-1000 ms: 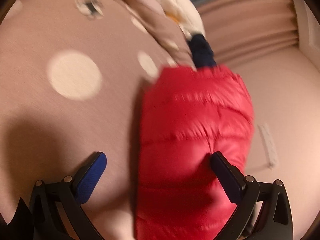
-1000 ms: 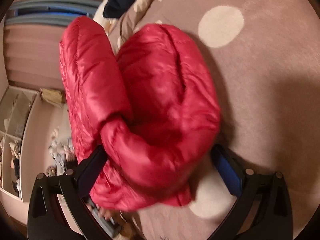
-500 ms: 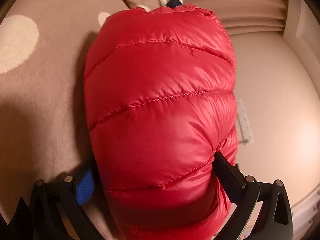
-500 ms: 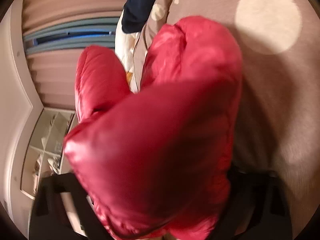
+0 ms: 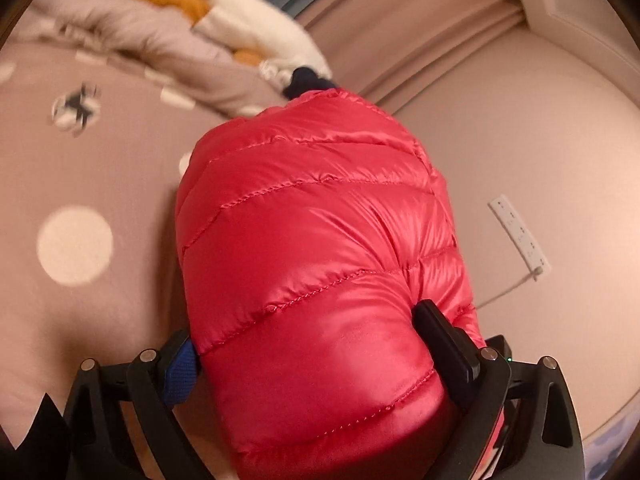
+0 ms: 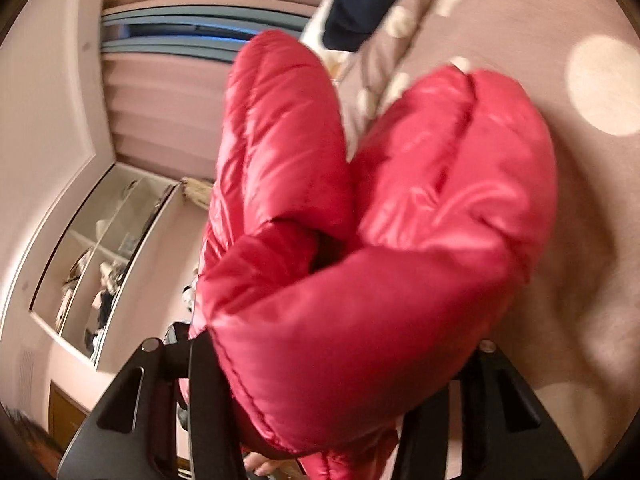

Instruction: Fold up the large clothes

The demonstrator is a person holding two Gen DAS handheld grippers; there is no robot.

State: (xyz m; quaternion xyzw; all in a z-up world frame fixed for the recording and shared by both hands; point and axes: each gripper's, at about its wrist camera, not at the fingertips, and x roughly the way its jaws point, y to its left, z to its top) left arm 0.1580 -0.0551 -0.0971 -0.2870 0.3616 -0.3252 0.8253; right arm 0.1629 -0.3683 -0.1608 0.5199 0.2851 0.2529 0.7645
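Note:
A puffy red down jacket [image 5: 312,220] fills the left wrist view, bunched between the fingers of my left gripper [image 5: 308,328]. The blue pad [image 5: 180,372] touches its left side and the black finger [image 5: 444,340] dents its right side; these jaws are closing on it, still wide. In the right wrist view the same red jacket [image 6: 440,200] shows as a folded bundle with a sleeve-like lobe at the left. My right gripper [image 6: 344,344] is closing on the bundle's near end, which hides most of both fingers.
The jacket is over a bed with a pinkish cover [image 5: 80,160] with pale dots. A crumpled duvet [image 5: 160,40] and a navy garment [image 6: 368,0] lie at the far end. A white power strip [image 5: 520,236] lies on the floor, and a shelf [image 6: 100,260] stands to the left.
Both grippers have gone from open beside the jacket to squeezing it. The left one has risen and rolled with the jacket in it, and the right jaws have narrowed a lot.

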